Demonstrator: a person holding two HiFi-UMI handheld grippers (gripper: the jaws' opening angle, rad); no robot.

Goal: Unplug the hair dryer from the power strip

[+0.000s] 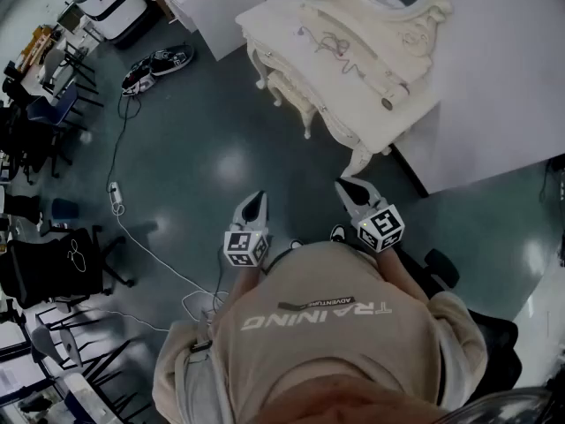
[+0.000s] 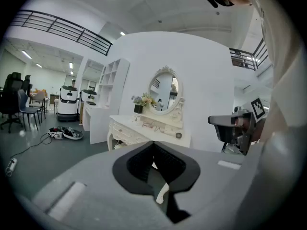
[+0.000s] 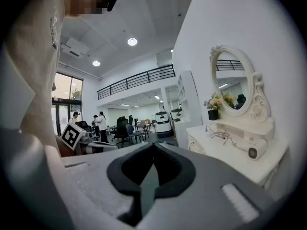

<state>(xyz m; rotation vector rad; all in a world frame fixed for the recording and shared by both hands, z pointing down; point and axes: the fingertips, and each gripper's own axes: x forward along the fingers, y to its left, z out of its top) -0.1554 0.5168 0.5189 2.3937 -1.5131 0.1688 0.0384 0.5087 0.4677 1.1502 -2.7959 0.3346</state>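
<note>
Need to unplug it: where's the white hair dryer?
In the right gripper view, the white hair dryer lies at the right end of the cream dressing table, below the oval mirror.

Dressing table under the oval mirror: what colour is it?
Cream-white; the dressing table shows best in the head view.

The floor (image 1: 221,162) is showing a smooth, glossy grey finish and is throwing back a bright patch of light. The desk (image 1: 282,25) is wearing cream paint with a soft sheen over its carved edges, and its oval mirror (image 3: 233,83) is gleaming as glass. The hair dryer (image 3: 253,151) is looking like smooth white plastic. The left claw (image 2: 153,143) and the right claw (image 3: 153,145) are presenting matt grey, faintly grainy plastic shells around black ribbed pads (image 2: 170,161). The person's shirt (image 1: 335,325) is reading as soft beige cloth.
</note>
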